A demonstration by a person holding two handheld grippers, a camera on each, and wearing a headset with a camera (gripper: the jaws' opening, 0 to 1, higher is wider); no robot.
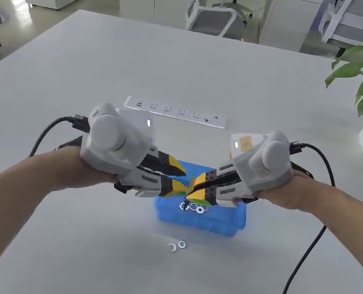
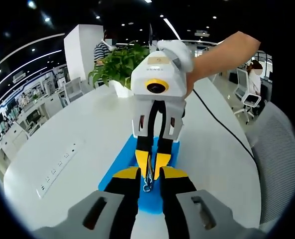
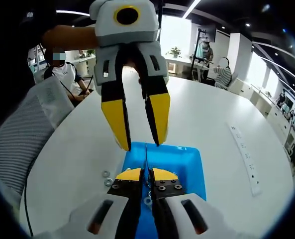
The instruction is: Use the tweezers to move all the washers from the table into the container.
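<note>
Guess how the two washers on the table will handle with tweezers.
The washers lie flat on the smooth table, so a nudge probably slides them rather than rolls them. They look small and thin, so they are likely light and hard to get under. Their rings look glossy, so the tweezers may slip.

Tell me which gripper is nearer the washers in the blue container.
Right. The right gripper, holding tweezers, sits above the washers; the left gripper hovers open at the container's edge.

This is an open-plan office. Mesh swivel chairs stand beyond the wide white counter, a potted plant sits at its far edge, and people work at desks behind it.
</note>
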